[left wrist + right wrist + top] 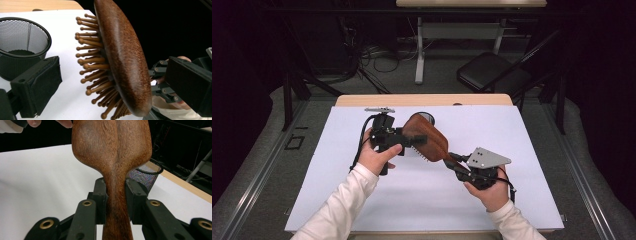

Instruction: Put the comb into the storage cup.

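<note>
A brown wooden hairbrush (430, 141) with wooden bristles (93, 60) hangs above the white mat. My right gripper (453, 159) is shut on its handle (117, 202), one pad pressing each side, and the oval head (110, 142) rises away from the jaws. My left gripper (414, 139) reaches in from the left and stands open around the head (122, 57). One pad (41, 87) faces the bristles and the other (190, 85) faces the smooth back, with a gap on both sides.
A black mesh cup (21, 42) stands on the white mat (337, 150) just behind the brush, near the far wooden table edge (362, 100). A folding chair (494, 72) and desk legs (419, 50) stand on the floor beyond.
</note>
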Motion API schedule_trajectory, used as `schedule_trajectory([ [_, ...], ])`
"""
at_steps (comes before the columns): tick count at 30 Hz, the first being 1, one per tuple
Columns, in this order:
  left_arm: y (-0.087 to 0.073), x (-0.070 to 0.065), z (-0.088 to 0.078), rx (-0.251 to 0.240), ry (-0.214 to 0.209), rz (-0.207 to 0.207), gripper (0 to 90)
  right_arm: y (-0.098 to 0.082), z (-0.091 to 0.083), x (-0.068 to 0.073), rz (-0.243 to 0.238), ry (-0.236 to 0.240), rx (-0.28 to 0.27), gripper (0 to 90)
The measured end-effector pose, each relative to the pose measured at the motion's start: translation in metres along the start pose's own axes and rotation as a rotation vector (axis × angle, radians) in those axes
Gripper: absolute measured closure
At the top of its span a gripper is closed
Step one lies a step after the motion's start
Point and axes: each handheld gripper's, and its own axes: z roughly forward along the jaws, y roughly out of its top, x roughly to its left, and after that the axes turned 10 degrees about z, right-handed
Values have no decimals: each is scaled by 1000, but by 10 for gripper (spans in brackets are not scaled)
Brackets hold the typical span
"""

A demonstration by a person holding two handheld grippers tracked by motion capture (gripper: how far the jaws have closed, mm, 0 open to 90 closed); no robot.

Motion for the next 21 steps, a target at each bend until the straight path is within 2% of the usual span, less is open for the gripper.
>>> schedule_trajectory([
  [12, 0, -2, 4, -5, -31, -11, 45, 0, 1, 1, -1, 0, -4, 724],
  [21, 1, -3, 2, -27, -54, -15, 135, -1, 2, 0, -3, -4, -1, 724],
])
